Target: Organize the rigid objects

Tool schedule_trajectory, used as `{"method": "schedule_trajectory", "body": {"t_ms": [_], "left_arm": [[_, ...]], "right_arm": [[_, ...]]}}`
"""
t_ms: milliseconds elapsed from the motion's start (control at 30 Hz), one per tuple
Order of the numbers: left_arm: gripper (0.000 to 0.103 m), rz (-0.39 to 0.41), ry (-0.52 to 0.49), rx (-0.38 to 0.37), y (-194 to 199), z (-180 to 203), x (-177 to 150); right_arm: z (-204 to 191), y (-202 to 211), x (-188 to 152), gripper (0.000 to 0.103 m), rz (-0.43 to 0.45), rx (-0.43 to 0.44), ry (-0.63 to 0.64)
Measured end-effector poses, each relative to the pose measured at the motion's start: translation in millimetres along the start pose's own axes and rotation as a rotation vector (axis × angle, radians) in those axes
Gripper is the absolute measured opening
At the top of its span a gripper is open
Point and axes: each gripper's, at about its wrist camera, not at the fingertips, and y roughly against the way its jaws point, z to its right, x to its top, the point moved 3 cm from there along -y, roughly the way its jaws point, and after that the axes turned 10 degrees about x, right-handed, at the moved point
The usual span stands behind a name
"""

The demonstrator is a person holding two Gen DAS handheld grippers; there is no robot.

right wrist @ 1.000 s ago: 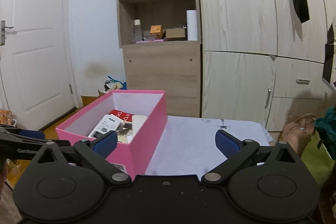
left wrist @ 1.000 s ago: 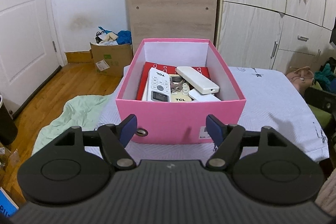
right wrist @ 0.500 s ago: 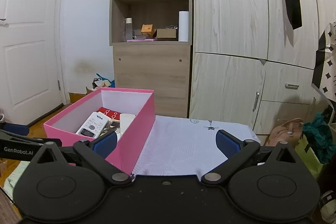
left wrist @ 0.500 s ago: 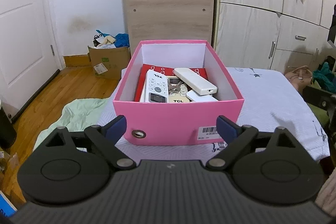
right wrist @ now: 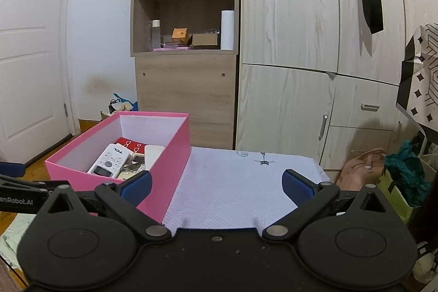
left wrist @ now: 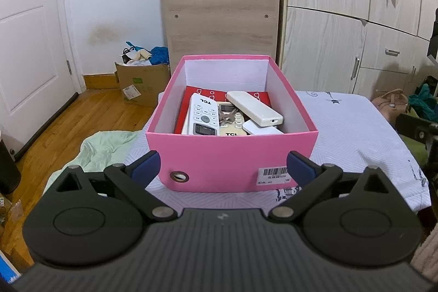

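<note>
A pink open box [left wrist: 232, 155] stands on the white patterned cloth [left wrist: 350, 127]. It holds a white TCL remote [left wrist: 202, 114], a long white remote [left wrist: 254, 108], keys [left wrist: 227, 118] and a flat red item [left wrist: 189, 103]. My left gripper [left wrist: 222, 165] faces the box's front wall from just short of it. Its jaws are opening, wide apart, and nothing is between them. My right gripper [right wrist: 216, 184] hovers open and empty over the cloth [right wrist: 232, 182], to the right of the pink box [right wrist: 175, 152].
A wooden shelf unit [left wrist: 219, 18] and wardrobe doors [left wrist: 342, 32] stand behind the cloth-covered surface. On the floor to the left lie a cardboard box [left wrist: 142, 84] and a green cloth [left wrist: 104, 147]. Bags [left wrist: 388, 103] crowd the right side.
The left gripper's jaws have spread from about half open to wide. The right view has tilted up a little, so the pink box sits lower and further left in it.
</note>
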Motion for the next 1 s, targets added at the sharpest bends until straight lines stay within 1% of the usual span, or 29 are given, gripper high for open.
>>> {"method": "schedule_trajectory", "body": {"t_ms": [100,233,367,567,800,1000], "left_arm": [[0.103,0.006,-0.006,0.005,0.3,0.1,-0.3],[0.103,0.021,-0.009,0.007,1.3,1.6,-0.8],[0.103,-0.003,0.0,-0.007,-0.6,1.1,-0.8],[0.103,-0.008,0.005,-0.001,-1.3,0.3,-1.2],[0.103,-0.022,0.004,0.01,-2.5,1.0,-1.9],[0.103,-0.026,0.0,0.001,-3.5,2.3,-2.1]], "right_arm": [[0.3,0.3,-0.4,0.103,0.004,-0.007,0.0],[0.7,0.7,-1.1,0.103,0.004,-0.014,-0.004],[0.2,0.7,-0.9,0.103,0.008,-0.026,-0.011],[0.8,4.0,-3.5,0.103,0.04,-0.066,-0.021],[-0.3,2.5,-4.0,0.103,0.022,-0.078,-0.027],[0.0,2.5,-4.9,0.103,0.016,-0.091,-0.029]]}}
